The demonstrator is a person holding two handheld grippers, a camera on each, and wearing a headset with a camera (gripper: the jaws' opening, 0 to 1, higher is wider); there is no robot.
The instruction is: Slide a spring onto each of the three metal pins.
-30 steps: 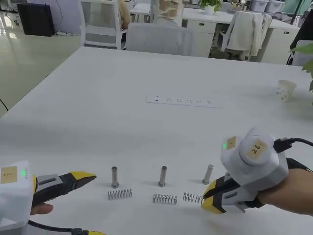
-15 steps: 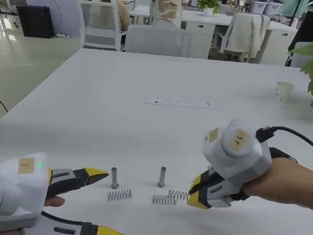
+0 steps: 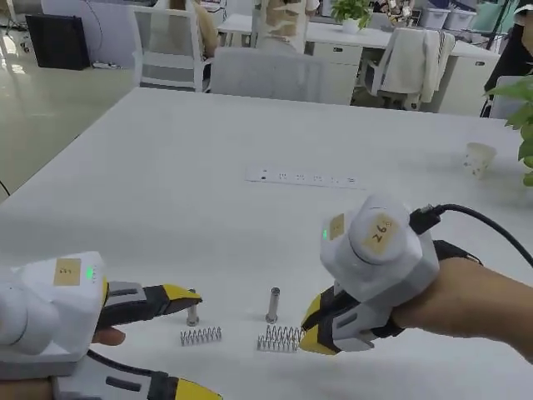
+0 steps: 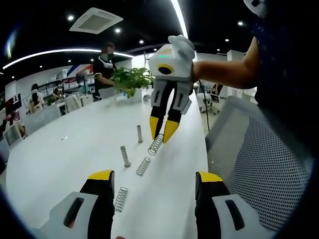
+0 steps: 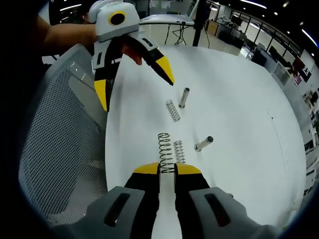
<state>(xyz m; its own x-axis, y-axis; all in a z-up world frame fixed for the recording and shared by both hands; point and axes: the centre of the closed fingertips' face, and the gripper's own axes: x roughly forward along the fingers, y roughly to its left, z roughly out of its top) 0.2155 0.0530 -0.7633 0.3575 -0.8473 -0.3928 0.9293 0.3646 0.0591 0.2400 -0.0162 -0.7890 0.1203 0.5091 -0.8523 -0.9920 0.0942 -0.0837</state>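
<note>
Head view: the right claw pinches one end of a spring. The spring sticks out roughly level toward the left, low over a second spring lying on the table. The mid pin stands upright just behind the held spring's free end, so this claw is the nearer one to it. The left claw is spread and empty, its upper jaw by the left pin, where a third spring lies in front.

Left gripper view: the held spring slants down from the right claw's tips, free end lowest. The mid pin stands just beside it, not touching.

Right gripper view: the spring runs straight ahead in line with the jaws. The mid pin sits to the right of its far end. The spring's long axis looks crosswise to the pin's, so the next move likely means tipping it upright with its open end over the pin's top
</note>
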